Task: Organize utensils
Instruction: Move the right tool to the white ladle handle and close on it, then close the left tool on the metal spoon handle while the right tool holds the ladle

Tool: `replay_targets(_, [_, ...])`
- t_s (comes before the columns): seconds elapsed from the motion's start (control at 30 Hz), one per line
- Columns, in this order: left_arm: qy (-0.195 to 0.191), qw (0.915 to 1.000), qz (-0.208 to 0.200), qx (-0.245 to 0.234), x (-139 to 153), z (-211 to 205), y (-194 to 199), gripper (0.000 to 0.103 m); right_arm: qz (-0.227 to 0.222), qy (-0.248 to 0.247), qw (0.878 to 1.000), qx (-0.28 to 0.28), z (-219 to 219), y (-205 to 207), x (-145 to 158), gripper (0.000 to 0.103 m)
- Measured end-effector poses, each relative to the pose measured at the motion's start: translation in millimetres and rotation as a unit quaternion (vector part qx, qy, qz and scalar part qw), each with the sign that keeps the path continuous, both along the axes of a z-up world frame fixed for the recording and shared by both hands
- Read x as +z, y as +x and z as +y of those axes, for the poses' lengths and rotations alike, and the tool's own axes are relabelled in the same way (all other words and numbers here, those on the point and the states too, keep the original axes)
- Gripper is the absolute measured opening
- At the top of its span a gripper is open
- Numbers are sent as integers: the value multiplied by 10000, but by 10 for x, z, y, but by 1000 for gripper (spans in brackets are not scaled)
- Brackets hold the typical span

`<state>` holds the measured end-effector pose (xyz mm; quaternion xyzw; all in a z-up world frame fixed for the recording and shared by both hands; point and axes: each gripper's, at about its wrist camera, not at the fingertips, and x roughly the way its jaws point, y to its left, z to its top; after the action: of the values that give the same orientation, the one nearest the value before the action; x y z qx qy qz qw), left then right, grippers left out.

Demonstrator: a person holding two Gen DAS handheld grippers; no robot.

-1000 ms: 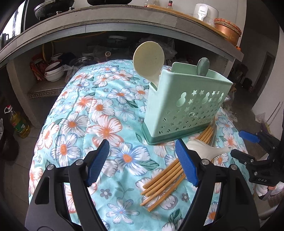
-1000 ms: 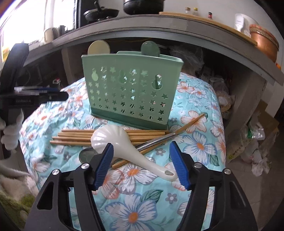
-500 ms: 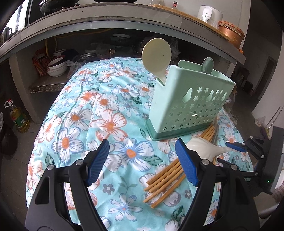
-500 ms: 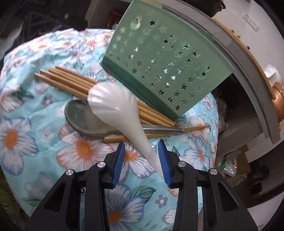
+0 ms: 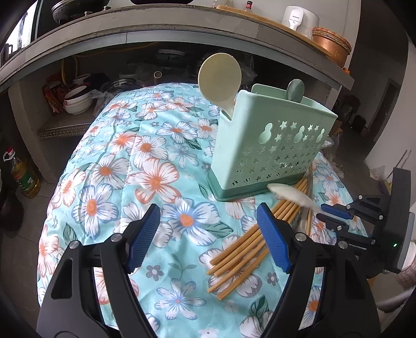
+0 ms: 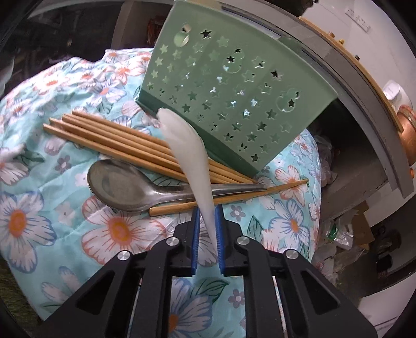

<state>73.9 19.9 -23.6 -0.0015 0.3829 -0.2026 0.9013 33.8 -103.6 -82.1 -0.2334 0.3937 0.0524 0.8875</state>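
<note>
Slip risk: right hand-held gripper (image 6: pixel 208 241), jaws just closing, clamps the white spoon (image 6: pixel 187 153) low on its tapered handle; lifting could tilt it out. Left hand-held gripper (image 5: pixel 208 234) stands apart, empty.

The white spoon (image 6: pixel 188 156) is motion-blurred, its handle end hidden between blue pads (image 6: pixel 195 241). It covers part of the chopsticks (image 6: pixel 111 140) beside it.

You won't find any text here that can be read. The white appliance (image 5: pixel 300 16) on the shelf above the green holder (image 5: pixel 270 153) carries a small dark mark, too small to make out. The oil bottle (image 5: pixel 22 174) on the floor, far left of the holder, has a label, but its print is blurred.
</note>
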Motion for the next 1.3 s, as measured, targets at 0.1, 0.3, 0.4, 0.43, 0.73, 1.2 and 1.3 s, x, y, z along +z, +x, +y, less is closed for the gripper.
replay_targets(0.1, [-33, 10000, 11, -23, -5, -19, 0, 73, 198, 656, 9975, -157, -160, 11, 133, 7])
replay_targets(0.3, [-36, 9999, 9, -119, -12, -54, -19, 73, 886, 2356, 9658, -617, -638, 45, 283, 3])
replay_targets(0.4, [-77, 9998, 46, -169, -22, -65, -22, 73, 1198, 2663, 9518, -937, -819, 63, 184, 3])
replay_targets(0.43, [-95, 9997, 63, -199, -25, -69, -25, 73, 1223, 2669, 9504, -1025, -854, 61, 150, 3])
replay_targets(0.73, [-707, 9880, 571, -1250, -81, -356, -243, 70, 1109, 2953, 9428, -1073, -822, 77, 109, 23])
replay_targets(1.2, [-1363, 9504, 2343, -1524, -631, -671, -98, 39, 1152, 3351, 9282, -1130, -838, 77, -15, 24])
replay_targets(1.3, [-1678, 9372, 2723, -1393, -776, -659, -44, 35, 1130, 3426, 9259, -1119, -856, 75, -26, 24])
